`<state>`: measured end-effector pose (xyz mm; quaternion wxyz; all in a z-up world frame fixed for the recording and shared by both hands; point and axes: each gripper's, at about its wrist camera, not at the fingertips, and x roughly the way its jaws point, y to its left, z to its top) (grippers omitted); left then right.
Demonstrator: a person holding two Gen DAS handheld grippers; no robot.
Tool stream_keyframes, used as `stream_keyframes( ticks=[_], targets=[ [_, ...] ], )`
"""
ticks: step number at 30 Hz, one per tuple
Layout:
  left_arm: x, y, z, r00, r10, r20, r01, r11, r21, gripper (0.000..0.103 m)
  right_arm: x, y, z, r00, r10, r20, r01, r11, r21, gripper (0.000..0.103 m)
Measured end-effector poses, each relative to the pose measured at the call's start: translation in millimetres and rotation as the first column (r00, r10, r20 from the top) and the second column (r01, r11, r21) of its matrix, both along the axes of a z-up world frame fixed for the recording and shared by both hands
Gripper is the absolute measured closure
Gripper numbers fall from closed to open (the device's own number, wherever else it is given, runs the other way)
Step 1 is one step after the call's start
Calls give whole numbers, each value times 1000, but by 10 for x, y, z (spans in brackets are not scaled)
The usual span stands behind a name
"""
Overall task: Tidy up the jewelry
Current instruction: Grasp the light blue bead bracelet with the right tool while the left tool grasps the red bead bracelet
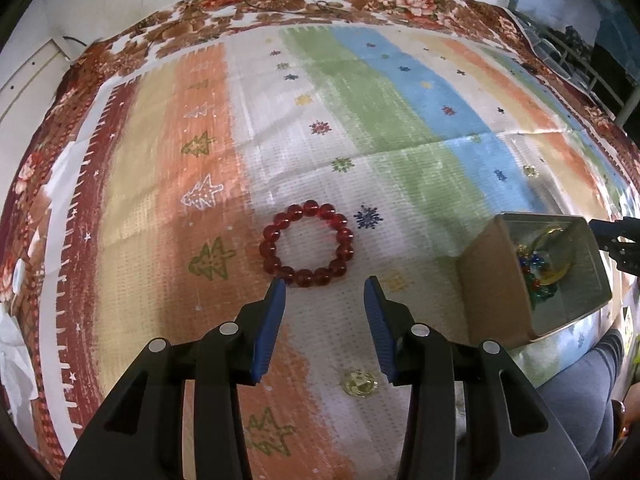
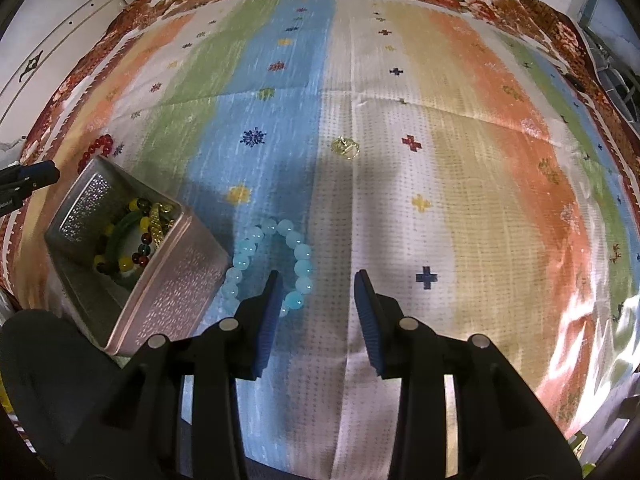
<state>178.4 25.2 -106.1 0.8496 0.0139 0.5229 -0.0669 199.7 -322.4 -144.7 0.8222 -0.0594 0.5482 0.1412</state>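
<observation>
Your left gripper hung with fingers spread and empty, the red bead bracelet just beyond. Your right gripper was likewise spread; the pale blue bracelet touched the metal box, right of it.

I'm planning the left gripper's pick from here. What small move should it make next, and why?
Probably ease the left gripper forward and down over the near arc of the red glass-bead bracelet. Its blue jaws are open and empty, with the bracelet lying flat on the striped cloth just beyond the fingertips, not between them. The open metal box on the right already holds other jewelry.
</observation>
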Motion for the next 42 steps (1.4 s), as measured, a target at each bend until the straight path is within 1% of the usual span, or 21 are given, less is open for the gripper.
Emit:
stream_keyframes(
  ticks=[6, 12, 20, 25, 35, 42],
  targets=[
    [94, 106, -95, 1000, 18, -15, -18, 1000, 8, 62, 81, 29, -112, 1000, -1, -18, 1, 1000, -9, 64],
    [182, 193, -210, 999, 39, -29, -39, 999, 3, 62, 158, 123, -160, 999, 18, -28, -18, 1000, -17, 64],
    [313, 229, -344, 998, 42, -49, -41, 999, 12, 62, 226, 201, -284, 998, 28, -49, -30, 999, -27, 64],
    [367, 265, -399, 998, 48, -51, -48, 999, 6, 56, 249, 215, -299, 998, 29, -49, -31, 999, -30, 64],
    [421, 261, -494, 997, 48, -59, -49, 999, -1, 57, 281, 271, -340, 998, 36, -45, -37, 999, -38, 63],
    [442, 209, -525, 998, 42, -50, -40, 999, 33, 58, 299, 289, -363, 998, 37, -44, -39, 998, -43, 63]
  ],
)
